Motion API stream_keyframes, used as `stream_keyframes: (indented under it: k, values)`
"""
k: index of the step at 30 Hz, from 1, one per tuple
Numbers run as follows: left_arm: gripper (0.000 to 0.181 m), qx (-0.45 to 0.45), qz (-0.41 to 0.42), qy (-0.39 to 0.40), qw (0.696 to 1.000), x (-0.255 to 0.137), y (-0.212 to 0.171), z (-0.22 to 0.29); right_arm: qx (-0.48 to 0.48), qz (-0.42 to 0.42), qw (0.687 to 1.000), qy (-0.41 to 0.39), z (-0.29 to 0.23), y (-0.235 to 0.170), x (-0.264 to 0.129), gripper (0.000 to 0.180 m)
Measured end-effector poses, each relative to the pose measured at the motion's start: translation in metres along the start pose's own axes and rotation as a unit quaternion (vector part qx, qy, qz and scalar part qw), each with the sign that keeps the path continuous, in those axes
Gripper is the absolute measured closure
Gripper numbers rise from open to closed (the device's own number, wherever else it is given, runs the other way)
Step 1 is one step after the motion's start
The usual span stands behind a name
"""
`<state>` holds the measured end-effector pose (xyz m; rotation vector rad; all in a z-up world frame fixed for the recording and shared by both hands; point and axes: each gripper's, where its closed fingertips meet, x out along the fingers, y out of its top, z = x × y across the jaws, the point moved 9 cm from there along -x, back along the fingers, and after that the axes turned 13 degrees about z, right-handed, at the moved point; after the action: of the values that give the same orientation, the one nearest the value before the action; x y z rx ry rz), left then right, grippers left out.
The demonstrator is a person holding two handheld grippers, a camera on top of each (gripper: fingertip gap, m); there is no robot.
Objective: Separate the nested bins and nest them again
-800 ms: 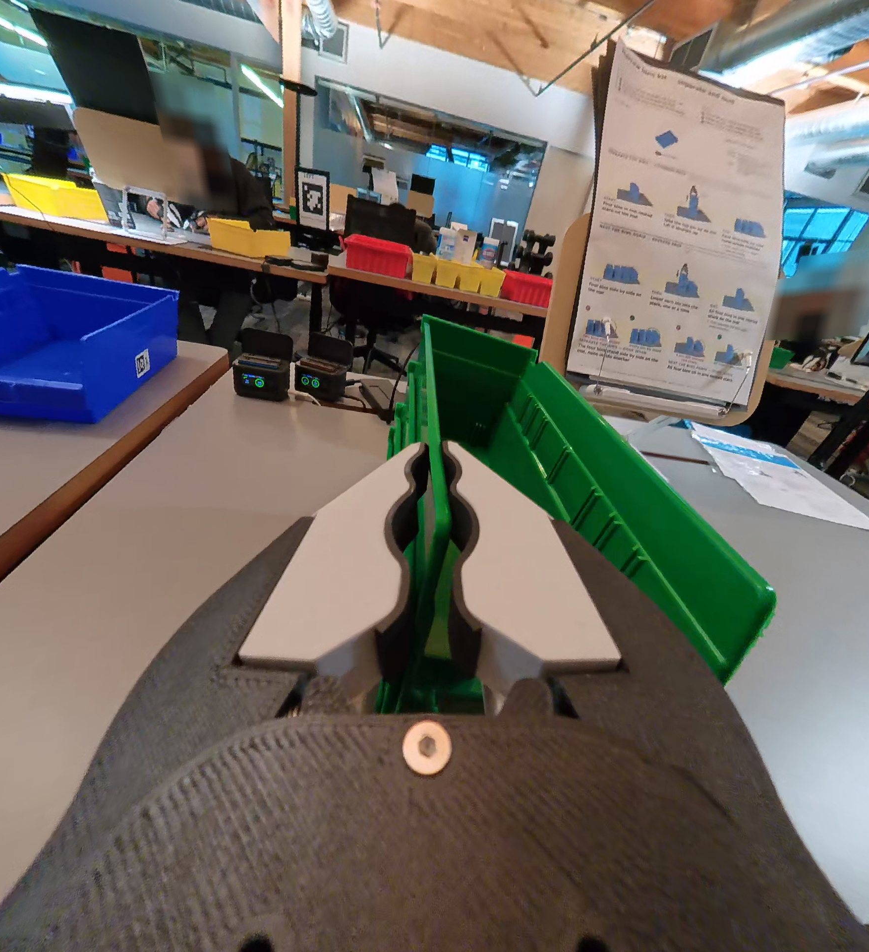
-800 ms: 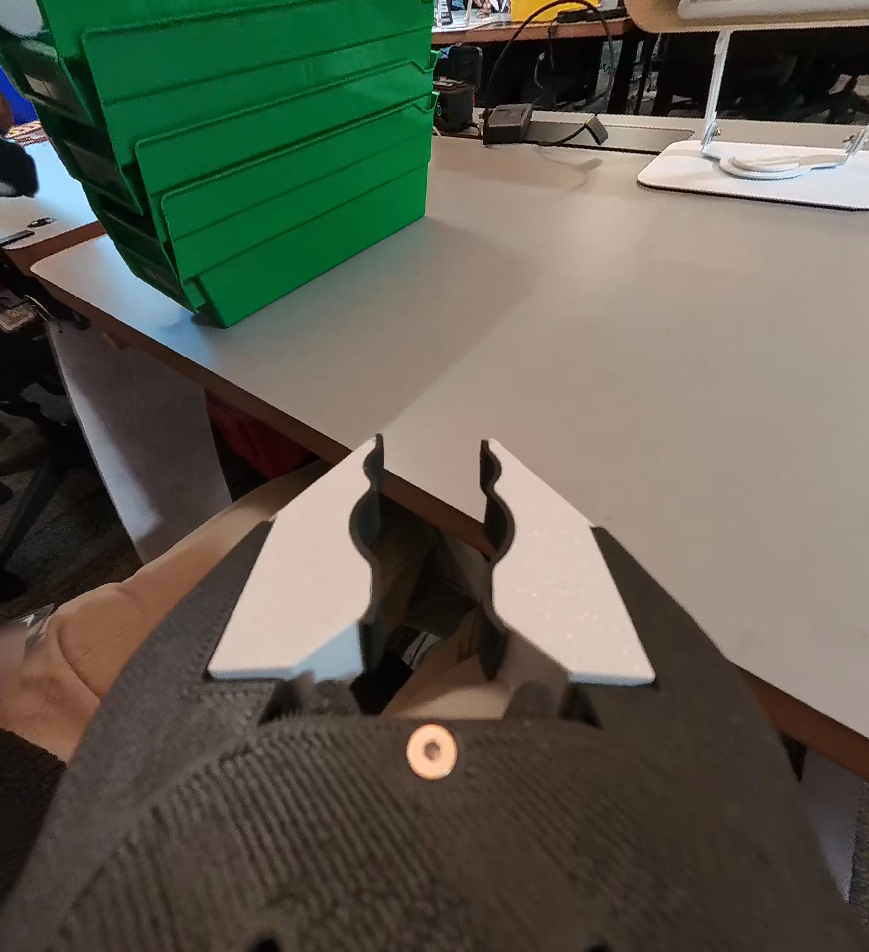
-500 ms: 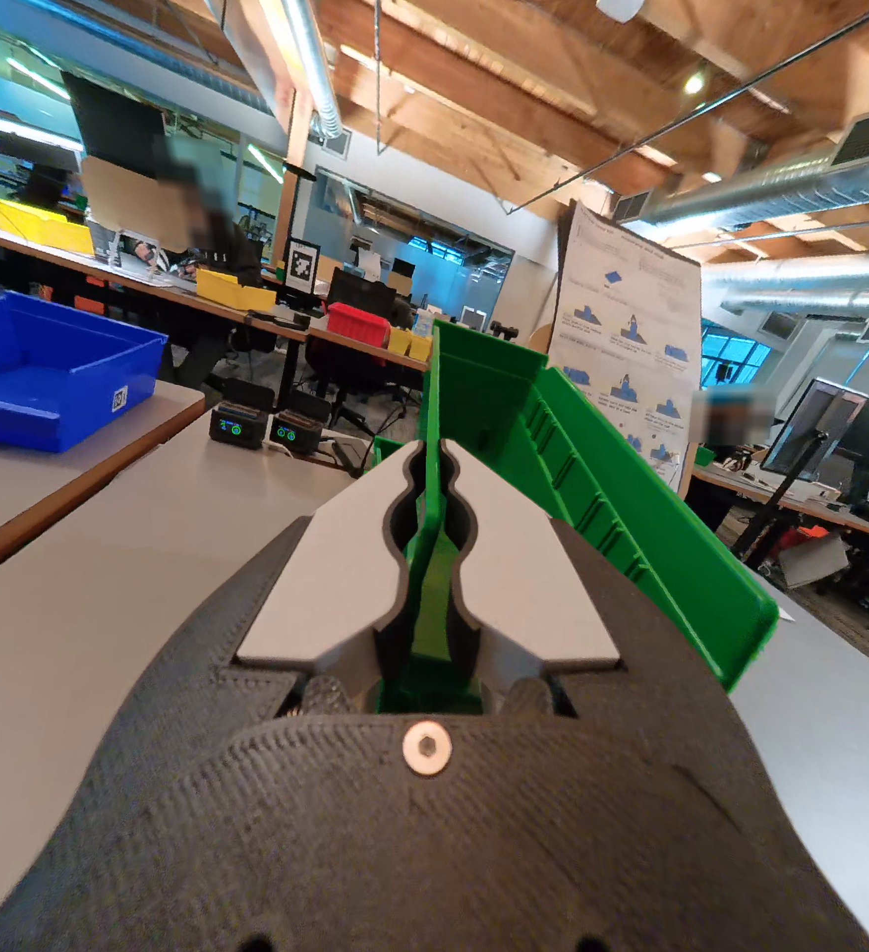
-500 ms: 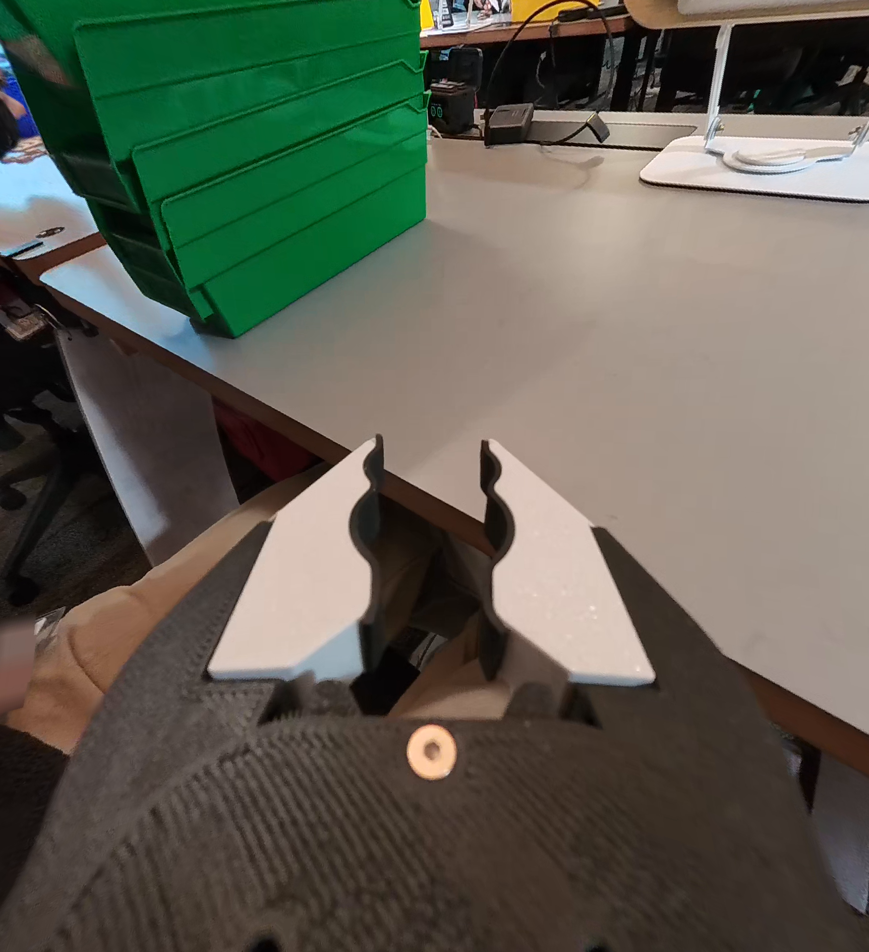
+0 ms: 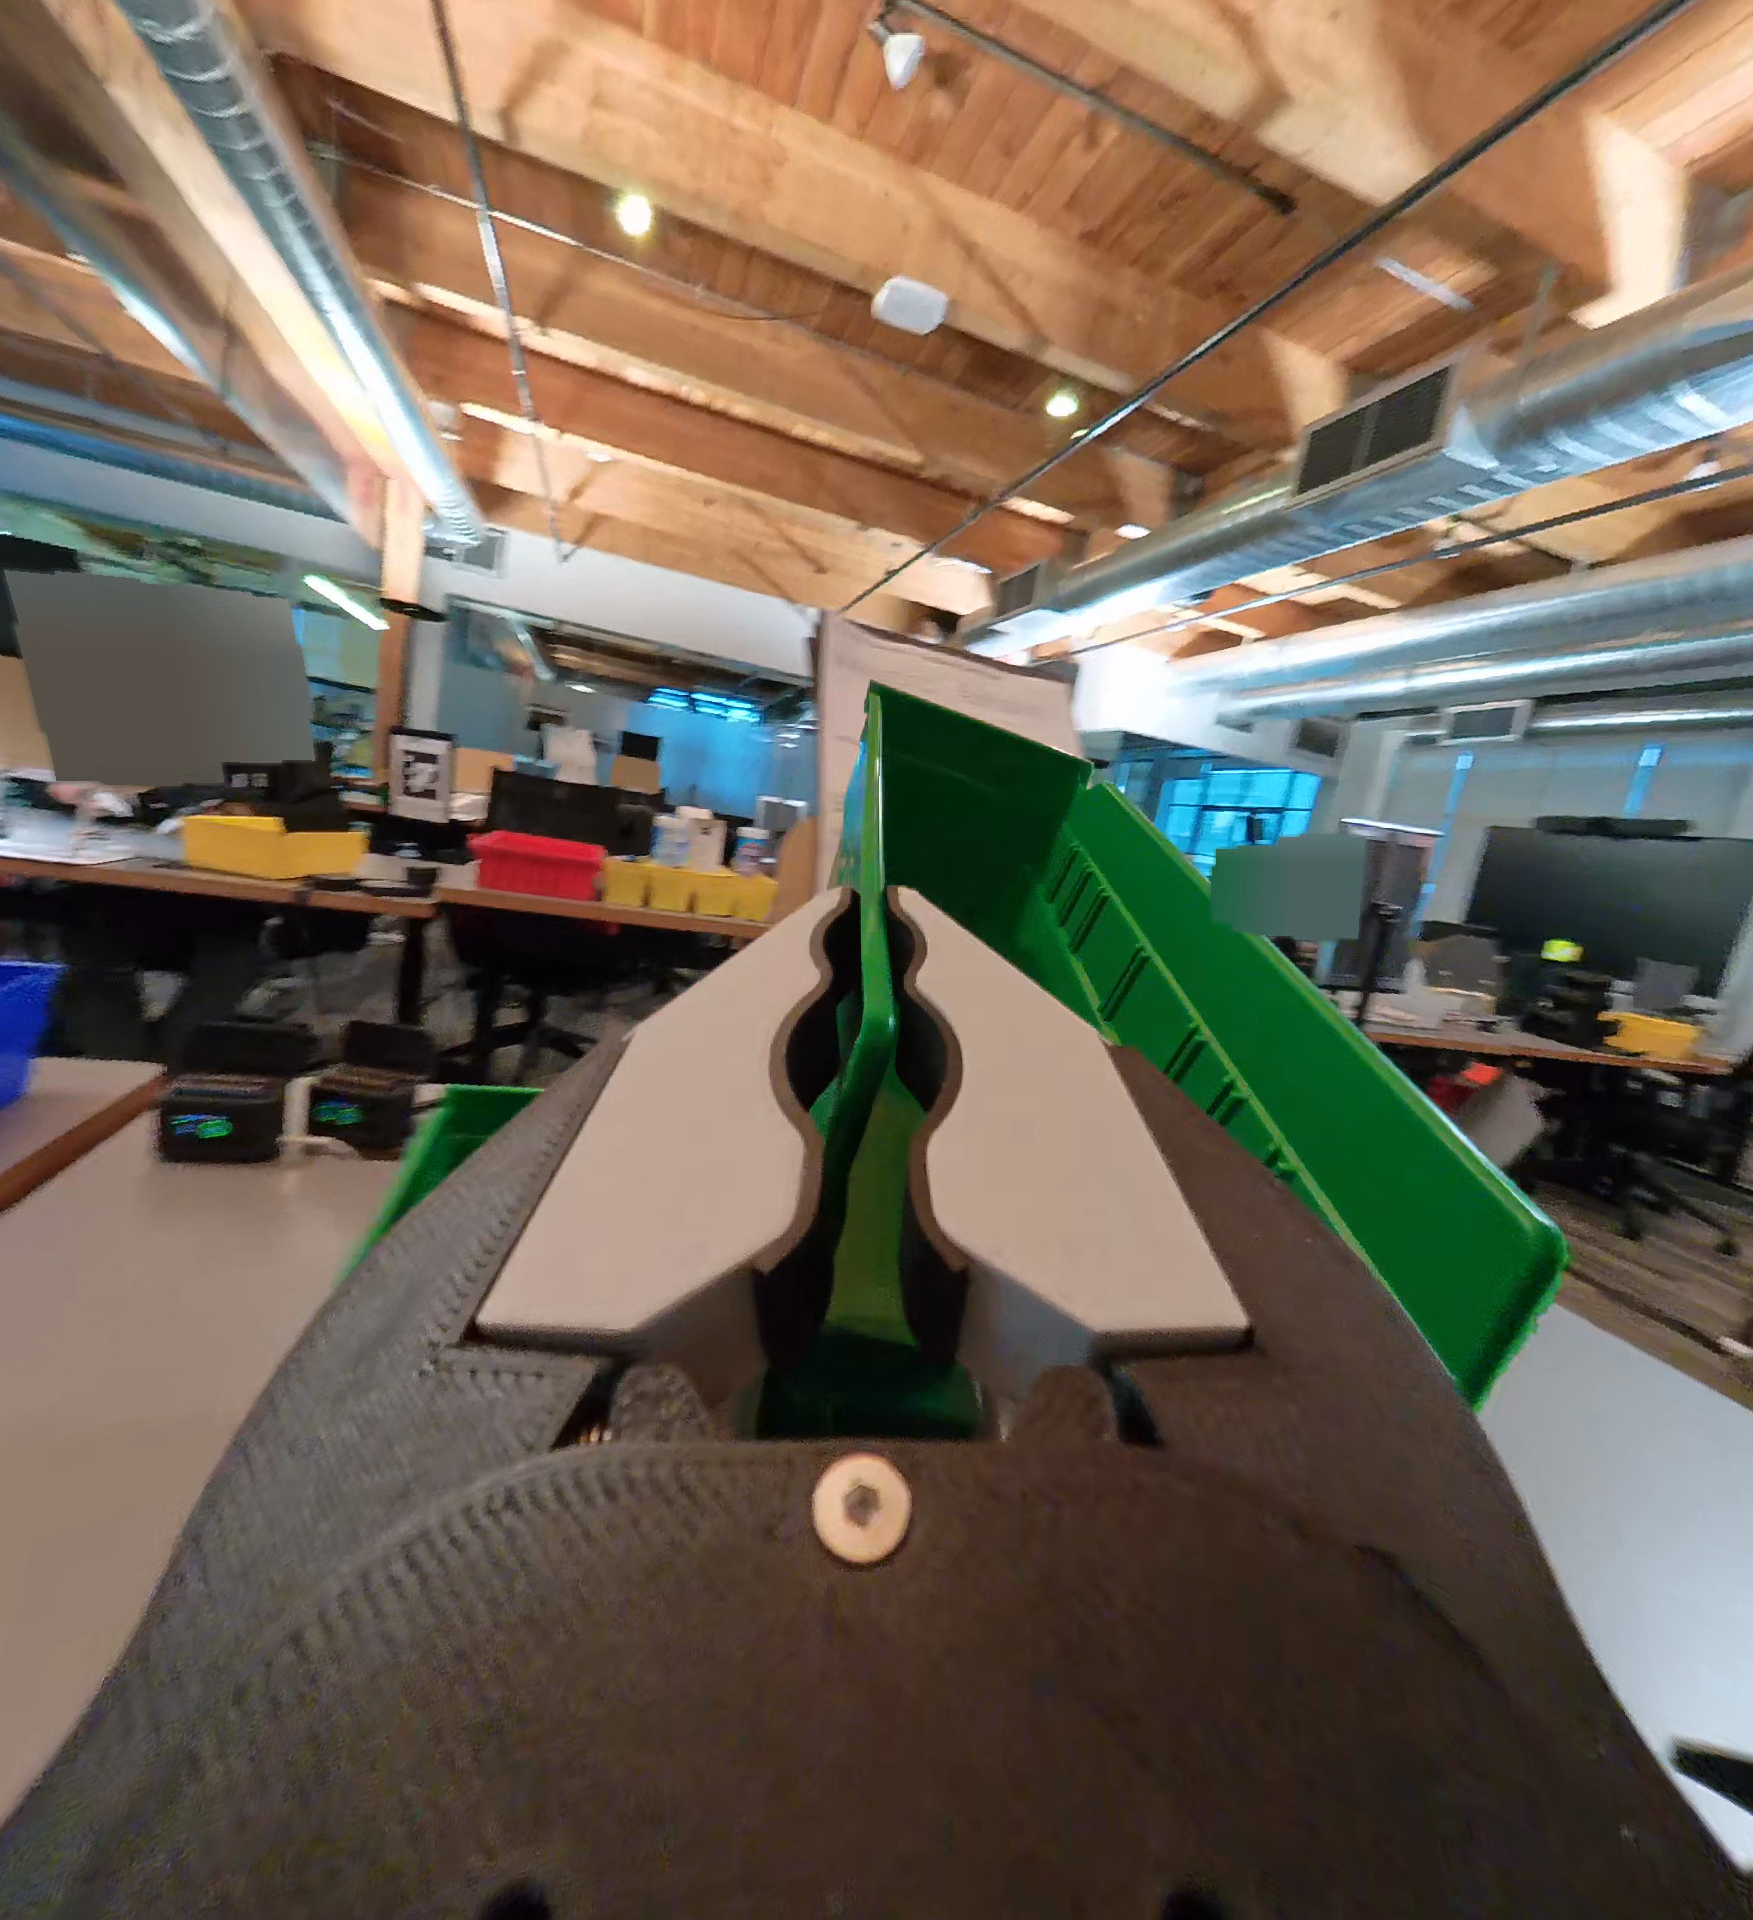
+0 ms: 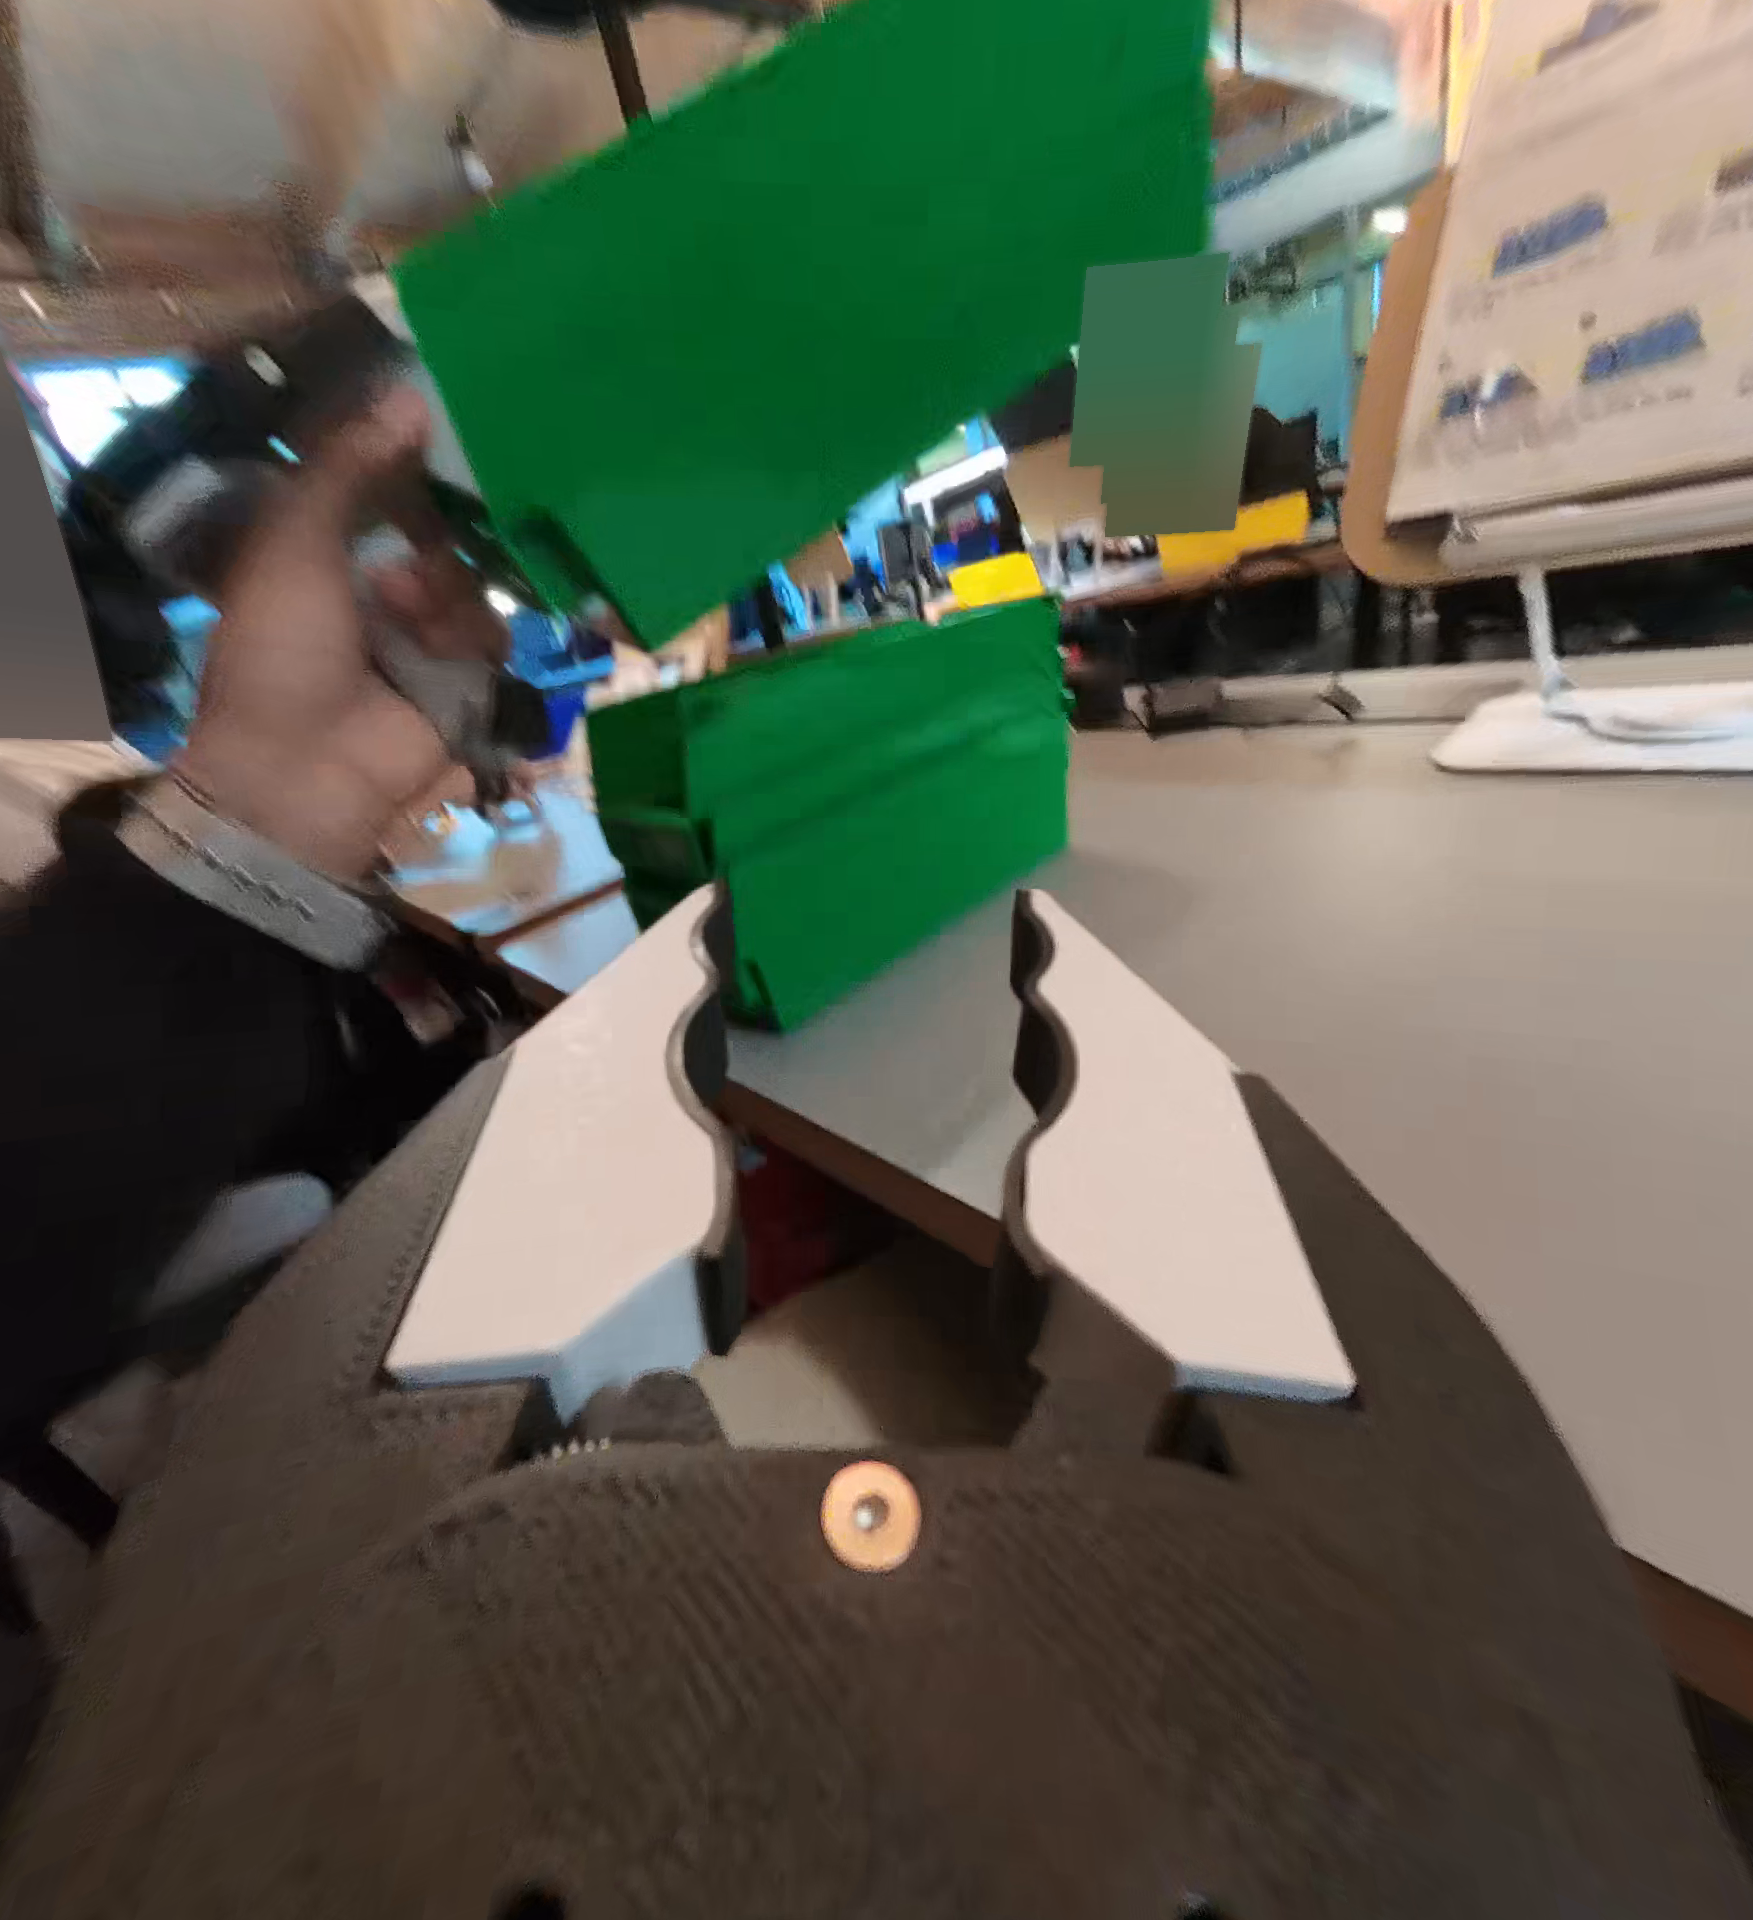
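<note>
A green bin (image 6: 799, 343) hangs tilted in the air, clear above the nested green stack (image 6: 851, 800) on the grey table (image 6: 1423, 987). The left gripper (image 5: 872, 914) is clamped on its wall. The right gripper (image 6: 867, 914), at the stack's 6 o'clock, gapes empty. Separating is underway; next, probably, set this bin down.

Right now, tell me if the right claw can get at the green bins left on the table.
Probably yes. The right claw is open and empty, pointed at the stack of green bins across bare table. The lifted bin, held by the left claw, hangs above the stack, not in the path.
</note>
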<state>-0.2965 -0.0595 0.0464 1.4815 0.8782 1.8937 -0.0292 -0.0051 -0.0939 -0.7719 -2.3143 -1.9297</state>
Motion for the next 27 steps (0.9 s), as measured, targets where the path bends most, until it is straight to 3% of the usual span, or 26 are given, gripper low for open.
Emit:
stream_keyframes:
  k: [4, 7, 11, 19, 27]
  values:
    - [0.181, -0.026, -0.008, -0.06, 0.998, -0.008, -0.025, 0.055, 0.005, 0.055, 0.998, 0.01, -0.019, 0.016, 0.001, 0.119]
    - [0.181, -0.028, -0.037, -0.093, 0.995, -0.022, -0.061, 0.094, -0.01, 0.072, 0.997, -0.025, -0.019, 0.022, -0.001, 0.115]
    - [0.181, -0.033, -0.086, -0.124, 0.988, -0.046, -0.105, 0.132, -0.012, 0.005, 0.994, -0.104, -0.002, 0.007, -0.003, 0.125]
    - [0.175, -0.071, -0.178, -0.098, 0.977, -0.053, -0.141, 0.136, 0.018, -0.068, 0.989, -0.128, 0.032, -0.007, -0.01, 0.135]
    - [0.16, -0.09, -0.221, -0.091, 0.967, -0.057, -0.156, 0.135, -0.043, -0.094, 0.981, -0.164, 0.059, -0.007, -0.012, 0.155]
